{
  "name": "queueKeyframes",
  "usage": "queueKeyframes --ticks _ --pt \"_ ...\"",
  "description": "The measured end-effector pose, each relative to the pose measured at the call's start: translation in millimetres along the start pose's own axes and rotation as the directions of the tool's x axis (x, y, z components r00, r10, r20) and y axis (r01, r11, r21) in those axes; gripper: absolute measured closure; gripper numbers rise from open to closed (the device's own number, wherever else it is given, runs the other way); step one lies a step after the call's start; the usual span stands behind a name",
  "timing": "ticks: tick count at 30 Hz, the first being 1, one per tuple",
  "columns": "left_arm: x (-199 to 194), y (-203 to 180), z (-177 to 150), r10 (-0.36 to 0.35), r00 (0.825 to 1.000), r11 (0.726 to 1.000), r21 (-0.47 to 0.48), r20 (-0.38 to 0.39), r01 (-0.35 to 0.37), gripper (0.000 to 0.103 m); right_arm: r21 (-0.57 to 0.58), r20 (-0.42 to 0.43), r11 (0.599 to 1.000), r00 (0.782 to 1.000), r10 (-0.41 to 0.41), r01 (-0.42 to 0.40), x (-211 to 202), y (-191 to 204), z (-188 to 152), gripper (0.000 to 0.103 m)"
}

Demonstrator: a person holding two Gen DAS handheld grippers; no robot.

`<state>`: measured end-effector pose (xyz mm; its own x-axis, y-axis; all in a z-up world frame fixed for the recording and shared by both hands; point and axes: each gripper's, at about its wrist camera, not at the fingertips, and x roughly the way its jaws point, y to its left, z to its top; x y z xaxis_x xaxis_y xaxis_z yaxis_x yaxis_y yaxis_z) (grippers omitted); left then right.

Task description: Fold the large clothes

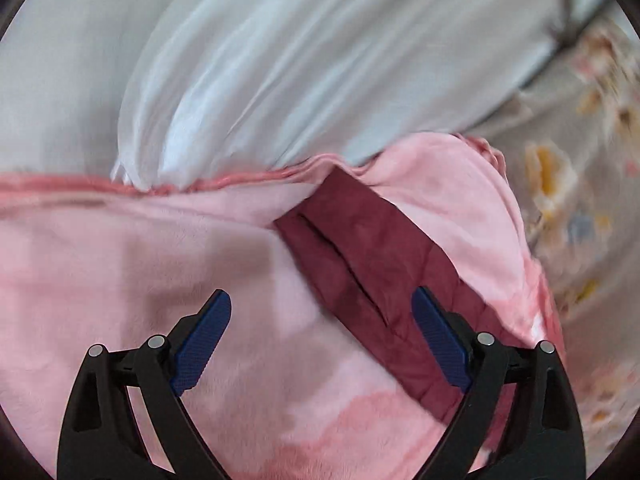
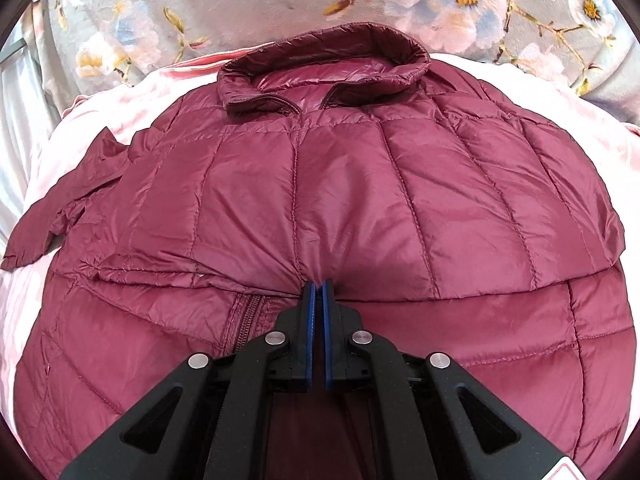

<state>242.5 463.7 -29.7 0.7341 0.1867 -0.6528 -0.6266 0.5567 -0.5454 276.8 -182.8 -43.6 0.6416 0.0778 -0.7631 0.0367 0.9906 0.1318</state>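
Left wrist view
Left tool (image 1: 321, 322): its blue-padded fingers (image 1: 208, 332) stand spread wide apart, with nothing between them; it hangs over pink cloth.
Pink blanket (image 1: 140, 264): soft and plush, it fills the lower half of this view, with a darker pink hem running along its far edge.
Jacket (image 1: 360, 256): only a maroon strip of it shows here, lying in a fold of the pink blanket and running down to the tool's right-hand finger.
White sheet (image 1: 300, 60): pale and creased, it lies beyond the blanket's hem.
Floral cover (image 1: 576, 184): grey with pink and yellow flowers, blurred, at the right edge.

Right wrist view
Right tool (image 2: 318, 286): its fingers are pressed together and pinch a tuck of the jacket's quilted fabric, right at the edge of a folded layer.
Jacket (image 2: 360, 184): a maroon quilted puffer, it lies spread on the pink blanket (image 2: 80, 136). An upper layer is doubled over a lower one, and the fold edge runs across the view at the tool's tips.
Collar (image 2: 328, 60): it stands up at the far end, part unzipped, with the shiny lining visible inside.
Sleeve (image 2: 60, 208): it trails off to the left, rumpled, onto the blanket.
Zip (image 2: 248, 320): a stretch of it shows on the lower layer, just left of the tool.
Floral cover (image 2: 240, 8): it lies beyond the collar, across the top.
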Motion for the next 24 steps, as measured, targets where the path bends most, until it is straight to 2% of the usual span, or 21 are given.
queueKeyframes --ticks 2,4,6,7,8,9,10,11,12,15,17,20,24 --pt "14.8 9.2 5.6 -0.038 0.999 0.997 -0.064 -0.034 0.036 0.016 0.0 0.0 1.0 1.0 0.001 -0.001 0.1 -0.2 -0.1 0.102" --pt "25.1 10.9 6.9 -0.051 0.997 0.995 -0.087 -0.049 0.047 0.017 0.002 0.001 1.0 1.0 0.004 -0.004 0.1 -0.6 -0.2 0.102" --pt "32.3 9.7 10.2 -0.031 0.998 0.997 -0.076 -0.055 0.027 0.031 0.006 0.002 1.0 1.0 0.008 -0.008 0.1 -1.2 0.0 0.102" --pt "35.6 6.9 11.1 -0.019 0.998 0.998 -0.06 -0.054 0.016 0.035 0.008 0.002 1.0 1.0 0.009 -0.009 0.1 -1.3 0.2 0.102" --pt "36.7 4.6 12.7 -0.012 0.999 0.999 -0.047 -0.051 0.01 0.046 0.009 0.002 1.0 1.0 0.009 -0.009 0.1 -1.3 0.1 0.102" --pt "38.1 -0.2 13.6 -0.015 0.998 1.0 -0.028 -0.055 0.013 0.062 0.009 0.003 1.0 1.0 0.008 -0.008 0.0 -1.1 0.0 0.102" --pt "41.4 -4.9 14.3 -0.03 0.997 0.999 -0.015 -0.069 0.029 0.072 0.01 0.003 1.0 1.0 0.008 -0.008 -0.1 -0.8 0.0 0.102" --pt "41.9 -8.1 15.6 -0.039 0.996 0.999 -0.003 -0.083 0.039 0.091 0.009 0.003 1.0 1.0 0.008 -0.008 -0.1 -0.9 -0.2 0.102" --pt "39.0 -12.5 16.6 -0.042 0.995 0.999 0.014 -0.088 0.044 0.099 0.009 0.003 1.0 1.0 0.008 -0.008 -0.1 -1.1 -0.2 0.102" --pt "23.3 -38.5 18.1 -0.068 0.996 0.994 0.084 -0.05 0.072 0.102 0.01 0.004 1.0 1.0 0.009 -0.009 -0.2 -1.0 -0.3 0.102" --pt "1.4 -71.7 14.4 -0.112 0.994 0.979 0.17 -0.018 0.113 0.103 0.011 0.004 1.0 1.0 0.01 -0.01 -0.2 -0.8 -0.6 0.102" --pt "-36.1 -135.1 -3.0 -0.208 0.978 0.927 0.317 -0.006 0.199 0.103 0.017 0.006 1.0 1.0 0.017 -0.017 -0.1 -1.7 -0.5 0.102" --pt "-88.6 -229.0 -48.1 -0.358 0.932 0.8 0.496 -0.054 0.336 0.103 0.048 0.019 0.998 0.999 0.038 -0.039 -2.1 -7.0 -0.6 0.101"
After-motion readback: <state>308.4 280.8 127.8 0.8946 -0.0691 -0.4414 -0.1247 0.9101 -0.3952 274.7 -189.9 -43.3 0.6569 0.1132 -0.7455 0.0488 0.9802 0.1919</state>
